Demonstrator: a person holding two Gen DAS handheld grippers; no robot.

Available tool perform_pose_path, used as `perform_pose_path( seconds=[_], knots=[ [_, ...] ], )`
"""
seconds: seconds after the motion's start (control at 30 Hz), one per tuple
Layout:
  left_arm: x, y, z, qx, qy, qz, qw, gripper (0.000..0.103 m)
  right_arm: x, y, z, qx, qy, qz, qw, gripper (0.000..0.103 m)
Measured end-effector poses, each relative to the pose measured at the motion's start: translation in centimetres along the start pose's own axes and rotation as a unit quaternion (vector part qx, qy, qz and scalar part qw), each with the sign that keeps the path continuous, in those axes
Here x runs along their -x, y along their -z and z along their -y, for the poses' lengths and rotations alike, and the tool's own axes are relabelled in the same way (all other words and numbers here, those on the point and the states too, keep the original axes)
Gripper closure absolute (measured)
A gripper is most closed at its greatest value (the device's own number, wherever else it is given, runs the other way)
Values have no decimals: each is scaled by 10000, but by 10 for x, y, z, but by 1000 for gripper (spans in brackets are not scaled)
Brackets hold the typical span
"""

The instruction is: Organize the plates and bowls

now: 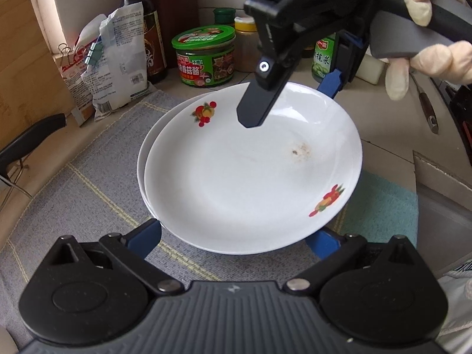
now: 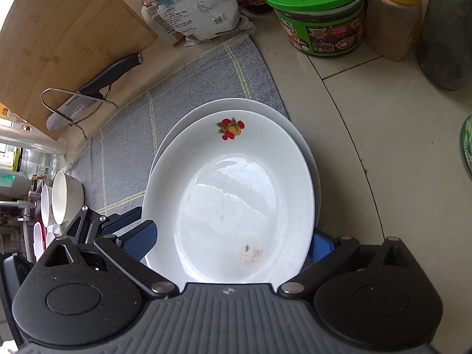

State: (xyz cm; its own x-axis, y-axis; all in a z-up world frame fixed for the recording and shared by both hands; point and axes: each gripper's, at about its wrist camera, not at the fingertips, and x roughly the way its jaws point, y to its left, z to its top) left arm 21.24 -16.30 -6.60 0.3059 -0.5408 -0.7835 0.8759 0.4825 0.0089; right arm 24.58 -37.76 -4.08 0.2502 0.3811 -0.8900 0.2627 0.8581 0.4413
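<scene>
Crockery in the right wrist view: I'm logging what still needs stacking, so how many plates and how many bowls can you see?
Plates: 2, the fruit-print plate lying on a plain white plate.
Bowls: 2 clearly, white bowls at the left edge; more white pieces below them are unclear.
Total: 4.

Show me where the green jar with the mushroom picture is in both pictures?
Left wrist view: the green jar stands at the upper middle, behind the fruit-print plate, beside the dark sauce bottle.
Right wrist view: the green jar sits at the top right, on the counter beyond the fruit-print plate.
Shared landmark: the yellow-lidded spice jar right next to it.
</scene>
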Motion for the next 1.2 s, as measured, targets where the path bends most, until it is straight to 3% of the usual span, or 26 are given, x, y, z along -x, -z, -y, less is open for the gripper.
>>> perform_pose_path(
  seconds=[0.3,0.57,0.67,0.93,1.07,1.2],
  knots=[
    [-1,0,-6,395,173,52,9991,1,-7,21,-32,1019,915,309,9901,0],
    [0,-2,-7,381,205,18,9991,1,-17,42,-46,1763,1561,624,9699,0],
    [-2,-2,-5,302,189,-70,9993,1,-26,50,-49,1969,1913,562,9599,0],
    [14,7,-7,254,218,209,9992,1,-16,59,-50,2010,1751,775,9607,0],
    [33,21,-13,410,-72,606,9973,1,-9,65,-60,2286,1849,1078,9497,0],
    [62,37,-19,822,-560,1146,9884,1,-7,66,-72,2492,1597,1355,9455,0]
  ],
)
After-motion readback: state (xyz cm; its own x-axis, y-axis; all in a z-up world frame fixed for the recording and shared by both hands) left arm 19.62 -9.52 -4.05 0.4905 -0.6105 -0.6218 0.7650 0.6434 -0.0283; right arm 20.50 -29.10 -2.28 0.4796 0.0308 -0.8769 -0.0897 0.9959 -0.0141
